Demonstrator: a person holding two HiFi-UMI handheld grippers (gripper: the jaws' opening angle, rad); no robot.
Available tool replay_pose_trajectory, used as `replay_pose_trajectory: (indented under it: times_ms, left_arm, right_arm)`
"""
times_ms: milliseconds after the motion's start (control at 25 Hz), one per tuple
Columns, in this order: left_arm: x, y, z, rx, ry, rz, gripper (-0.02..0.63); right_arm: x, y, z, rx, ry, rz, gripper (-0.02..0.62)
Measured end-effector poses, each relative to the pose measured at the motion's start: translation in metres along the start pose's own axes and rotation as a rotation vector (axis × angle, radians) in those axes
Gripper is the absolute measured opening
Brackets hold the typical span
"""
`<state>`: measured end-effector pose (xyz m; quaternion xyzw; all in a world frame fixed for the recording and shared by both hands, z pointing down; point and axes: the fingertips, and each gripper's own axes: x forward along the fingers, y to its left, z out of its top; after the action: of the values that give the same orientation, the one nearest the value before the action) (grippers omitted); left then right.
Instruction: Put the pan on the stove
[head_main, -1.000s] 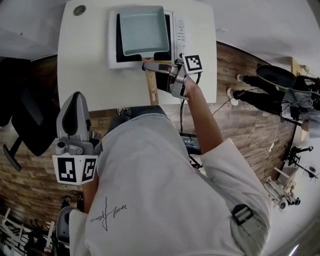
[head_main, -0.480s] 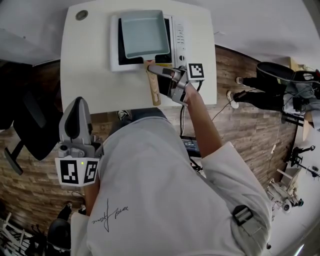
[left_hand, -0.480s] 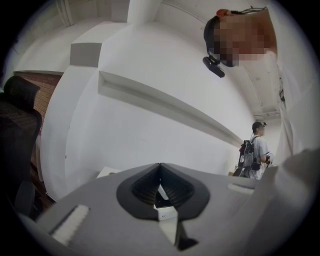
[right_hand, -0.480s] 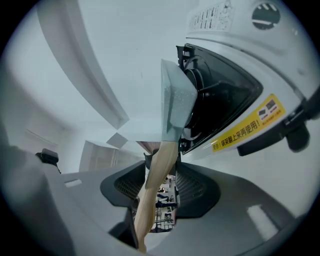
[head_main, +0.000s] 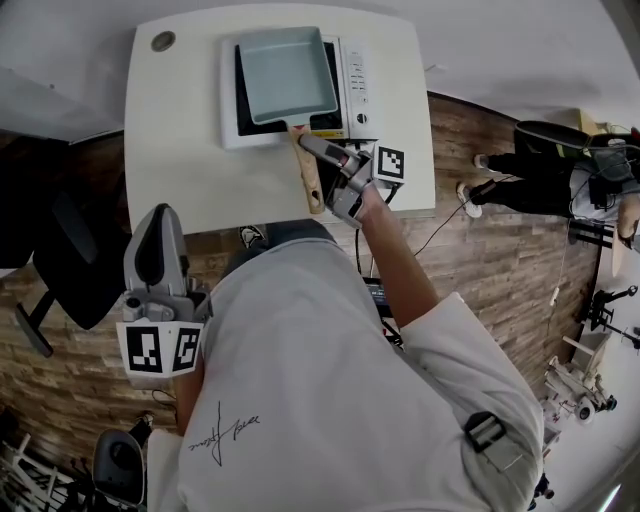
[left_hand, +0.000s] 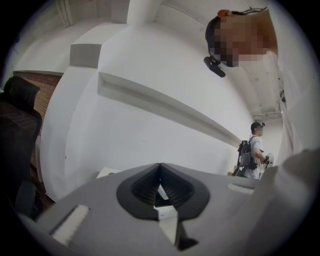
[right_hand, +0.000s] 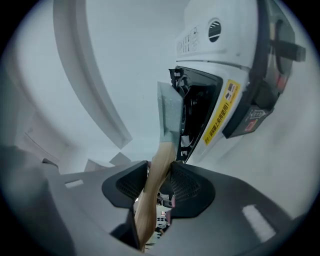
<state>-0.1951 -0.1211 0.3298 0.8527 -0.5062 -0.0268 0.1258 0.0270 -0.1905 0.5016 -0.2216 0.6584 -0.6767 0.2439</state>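
A light blue-grey rectangular pan (head_main: 287, 75) sits on the black top of the white portable stove (head_main: 355, 75) at the far side of the table. Its wooden handle (head_main: 308, 175) points back toward me. My right gripper (head_main: 315, 150) reaches in from the right over the handle. In the right gripper view the handle (right_hand: 159, 165) runs between the jaws and leans on the left pad, with a gap at the right one. The jaws are closing. My left gripper (head_main: 158, 215) is shut and empty, held low off the table's near left edge.
The white table (head_main: 180, 150) has a round cable hole (head_main: 162, 41) at its far left corner. A black office chair (head_main: 60, 270) stands to the left on the wooden floor. Cables and gear lie at the right. A person (left_hand: 255, 155) stands far off.
My right gripper has drawn back along the handle toward the table's near edge. The pan stays on the stove. The left gripper has hardly moved.
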Motion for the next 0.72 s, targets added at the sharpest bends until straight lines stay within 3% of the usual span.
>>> replay_pose_trajectory:
  times_ms: [280,400,600,720]
  left_arm:
    - [0.000,0.001,0.000,0.002,-0.003,-0.008,0.003]
    - [-0.001,0.002,0.001,-0.001,-0.008,-0.008,0.003]
    - [-0.001,0.002,0.002,-0.005,-0.021,-0.008,0.003]
    - [-0.001,0.000,0.003,-0.010,-0.027,-0.010,0.003]
  right_arm:
    - [-0.001,0.001,0.005,0.021,-0.102,0.029,0.144]
    - [-0.003,0.005,0.006,0.020,-0.109,0.028,0.178]
    - [-0.024,0.000,0.016,-0.024,-0.156,-0.039,0.179]
    - [-0.046,-0.003,0.019,-0.112,-0.147,-0.133,0.179]
